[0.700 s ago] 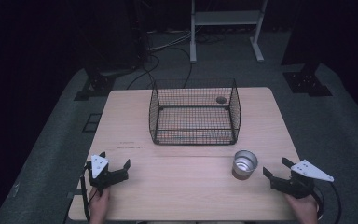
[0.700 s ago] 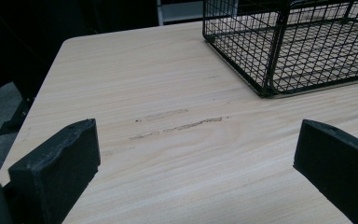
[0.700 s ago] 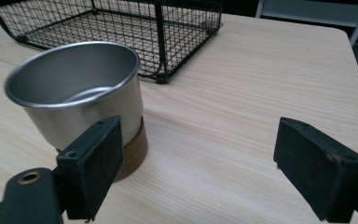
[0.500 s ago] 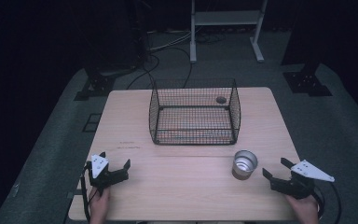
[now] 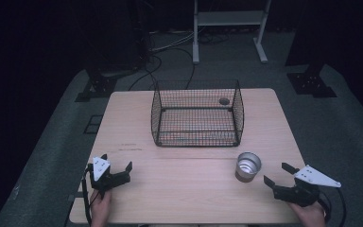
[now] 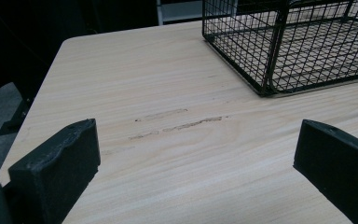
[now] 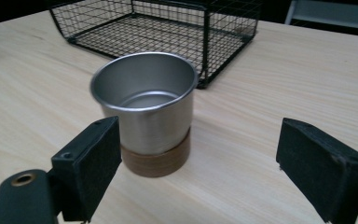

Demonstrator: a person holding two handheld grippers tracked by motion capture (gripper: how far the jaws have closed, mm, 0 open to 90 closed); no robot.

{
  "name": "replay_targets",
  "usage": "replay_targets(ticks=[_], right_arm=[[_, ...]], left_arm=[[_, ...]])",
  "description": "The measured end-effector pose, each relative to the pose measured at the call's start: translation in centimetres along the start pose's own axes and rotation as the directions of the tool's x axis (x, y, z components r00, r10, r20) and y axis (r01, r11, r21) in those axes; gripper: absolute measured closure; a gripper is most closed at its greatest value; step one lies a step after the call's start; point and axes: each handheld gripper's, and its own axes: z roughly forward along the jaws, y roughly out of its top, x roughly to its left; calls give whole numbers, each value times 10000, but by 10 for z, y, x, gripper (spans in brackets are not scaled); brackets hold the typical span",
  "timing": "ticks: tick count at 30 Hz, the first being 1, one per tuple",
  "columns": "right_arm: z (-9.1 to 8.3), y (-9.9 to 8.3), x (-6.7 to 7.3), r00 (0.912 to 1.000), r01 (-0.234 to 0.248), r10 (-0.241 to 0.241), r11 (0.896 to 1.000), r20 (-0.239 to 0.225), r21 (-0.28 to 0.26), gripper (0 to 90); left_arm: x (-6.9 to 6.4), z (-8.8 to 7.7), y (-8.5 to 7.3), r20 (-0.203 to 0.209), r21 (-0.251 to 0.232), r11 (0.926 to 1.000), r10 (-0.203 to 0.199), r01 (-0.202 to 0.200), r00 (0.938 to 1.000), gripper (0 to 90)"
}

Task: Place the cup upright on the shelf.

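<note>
A metal cup [image 5: 248, 165] with a brown wooden base stands upright on the wooden table [image 5: 189, 189], in front of a black wire basket [image 5: 196, 141]. My right gripper [image 5: 275, 173] rests near the table's front right corner, open. In the right gripper view the cup [image 7: 147, 100] stands just ahead of my open right gripper [image 7: 198, 128], nearer the left jaw and touching neither. My left gripper [image 5: 117, 161] sits open near the front left corner. Its view shows my left gripper [image 6: 196, 140] with bare tabletop between the jaws and the basket [image 6: 284, 46] at the upper right.
A small grey round thing [image 5: 224, 100] shows at the basket's far right corner. Beyond the table lie cables [image 5: 170, 45] on the dark floor, a white stand [image 5: 229, 28] and black stand feet [image 5: 309, 82]. Faint scuff marks [image 6: 182, 122] cross the tabletop.
</note>
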Motion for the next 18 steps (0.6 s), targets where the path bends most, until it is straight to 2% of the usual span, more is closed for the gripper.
replay_targets(ticks=[4,8,12,18], right_arm=[[-2,0,5,9995,-55,54,10000,-312,-23,131],[1,0,13,9991,-34,35,10000,-425,31,124],[10,0,23,9986,136,-124,9996,-518,242,101],[22,4,29,9981,371,-350,9985,-509,406,76]], left_arm=[[0,0,0,-4,-2,10000,2,-2,10000,0],[0,0,0,-20,4,10000,1,0,10000,0],[0,0,0,-14,0,10000,10,-10,10000,0],[0,0,0,-10,0,10000,6,-6,10000,0]])
